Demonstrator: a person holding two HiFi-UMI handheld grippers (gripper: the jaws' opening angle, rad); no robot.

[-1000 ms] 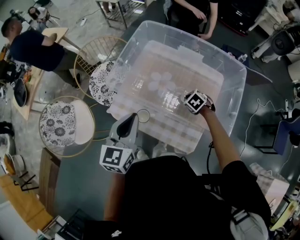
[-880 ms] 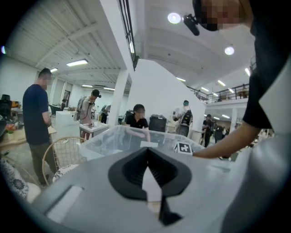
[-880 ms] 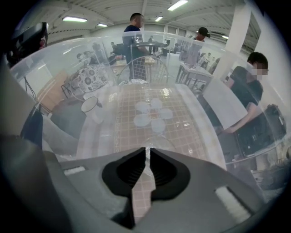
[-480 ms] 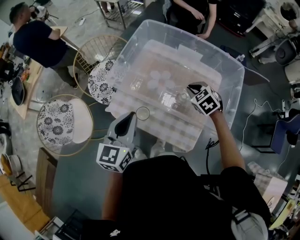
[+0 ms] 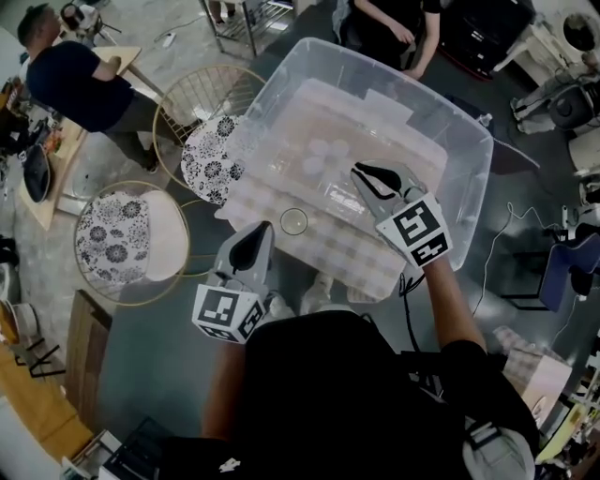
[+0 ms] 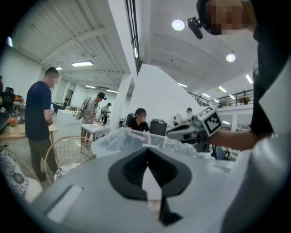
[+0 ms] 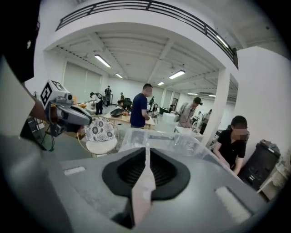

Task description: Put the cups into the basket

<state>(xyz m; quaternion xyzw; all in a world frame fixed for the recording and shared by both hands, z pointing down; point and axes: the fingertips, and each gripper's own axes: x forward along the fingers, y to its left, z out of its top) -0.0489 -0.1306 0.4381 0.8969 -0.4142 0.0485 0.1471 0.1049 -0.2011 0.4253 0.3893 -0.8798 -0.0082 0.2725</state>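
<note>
A large clear plastic bin (image 5: pixel 281 84) holds a white gridded basket (image 5: pixel 366 262). Several clear cups (image 5: pixel 323 155) stand in the basket's far part, and one clear cup (image 5: pixel 293 221) stands upright near its front edge. My right gripper (image 5: pixel 361 172) hangs raised above the basket's right side, jaws shut, with nothing visible between them (image 7: pixel 146 148). My left gripper (image 5: pixel 255 234) hovers at the bin's near left edge, a little left of the single cup, also shut and empty (image 6: pixel 146 148). Each gripper shows in the other's view: the right gripper (image 6: pixel 188 132) and the left gripper (image 7: pixel 72 116).
Two round wire chairs with floral cushions (image 5: pixel 117 239) (image 5: pixel 211 155) stand left of the bin. A person in a dark shirt (image 5: pixel 70 80) is at a table at upper left. Another person (image 5: pixel 389 28) stands at the bin's far side. Cables (image 5: pixel 511 225) lie on the floor right.
My right gripper has lifted up out of the bin and come toward me, tilting from steeply down to nearly level. The left gripper has shifted only slightly.
</note>
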